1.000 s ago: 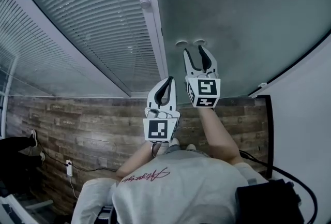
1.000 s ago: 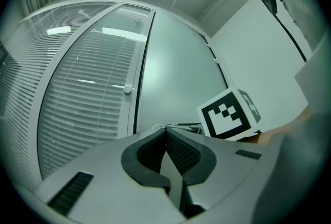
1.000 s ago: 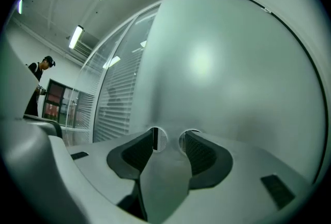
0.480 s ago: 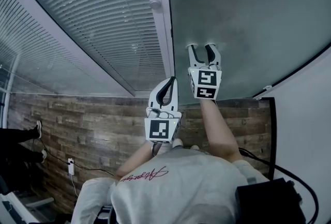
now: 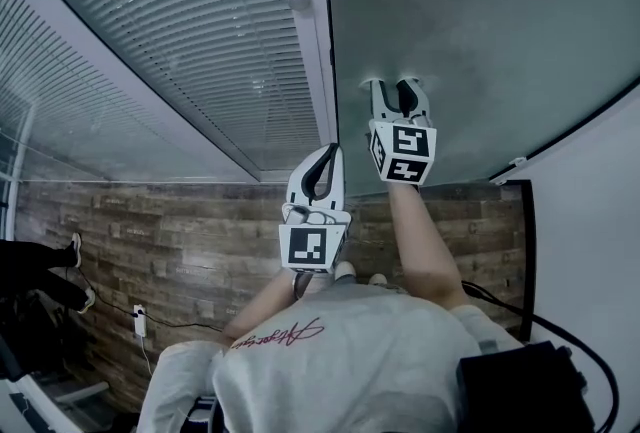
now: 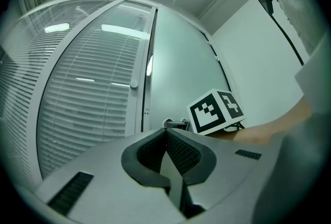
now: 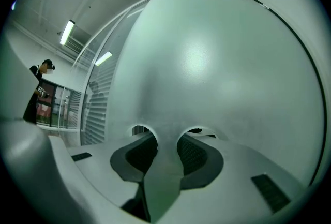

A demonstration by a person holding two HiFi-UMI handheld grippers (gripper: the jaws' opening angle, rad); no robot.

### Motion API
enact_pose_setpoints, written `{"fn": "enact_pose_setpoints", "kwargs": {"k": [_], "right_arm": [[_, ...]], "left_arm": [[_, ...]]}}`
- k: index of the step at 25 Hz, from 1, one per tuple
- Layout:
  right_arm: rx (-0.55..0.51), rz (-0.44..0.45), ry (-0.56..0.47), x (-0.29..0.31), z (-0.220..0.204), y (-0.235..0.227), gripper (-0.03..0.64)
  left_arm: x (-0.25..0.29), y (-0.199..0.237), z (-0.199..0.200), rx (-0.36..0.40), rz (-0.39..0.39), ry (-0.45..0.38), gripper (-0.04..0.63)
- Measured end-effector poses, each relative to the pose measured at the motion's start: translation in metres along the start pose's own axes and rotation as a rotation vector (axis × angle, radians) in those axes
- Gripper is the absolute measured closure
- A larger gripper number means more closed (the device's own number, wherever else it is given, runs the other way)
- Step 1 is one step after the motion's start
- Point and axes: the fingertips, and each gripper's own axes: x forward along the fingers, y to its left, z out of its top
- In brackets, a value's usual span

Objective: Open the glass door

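The frosted glass door (image 5: 480, 21) fills the upper right of the head view. Its metal handle (image 5: 374, 81) sits near the door's left edge. My right gripper (image 5: 395, 86) points level at the door, and its jaws have just been closing with the handle between them. In the right gripper view the handle bar (image 7: 163, 176) fills the gap of the right gripper (image 7: 166, 137) and both pads touch it. My left gripper (image 5: 326, 153) hangs back, shut and empty, lower left of the right one. The left gripper (image 6: 165, 132) sees the handle (image 6: 176, 123) just ahead.
A white door frame (image 5: 305, 31) with a round knob (image 5: 298, 1) separates the door from a glass panel with blinds (image 5: 150, 41). A white wall (image 5: 590, 221) stands at the right. Below are a wood-look floor (image 5: 150, 231) and a cable with plug (image 5: 140, 321). A person (image 7: 39, 88) stands far off.
The right gripper has moved forward onto the handle and its jaws have narrowed around it. The left gripper has stayed where it was.
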Motion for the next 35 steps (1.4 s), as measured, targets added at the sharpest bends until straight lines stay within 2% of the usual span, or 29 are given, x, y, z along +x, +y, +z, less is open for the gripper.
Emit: {"fn": "enact_pose_setpoints", "kwargs": {"k": [9,18,26,35], "right_arm": [[-0.006,-0.005,-0.005,-0.018,0.010,0.003,0.489],[-0.008,0.034,-0.017,-0.053,0.000,0.011,0.489],[-0.010,0.099,-0.029,-0.096,0.000,0.016,0.489],[0.004,0.188,-0.019,-0.160,0.001,0.021,0.489]], "left_arm": [[0.001,-0.005,0.015,-0.025,-0.009,-0.002,0.589],[-0.007,-0.010,0.016,-0.005,0.006,-0.032,0.589],[-0.033,-0.035,0.017,0.007,0.054,-0.042,0.588],[-0.093,-0.083,0.027,0.004,0.141,-0.042,0.589]]}}
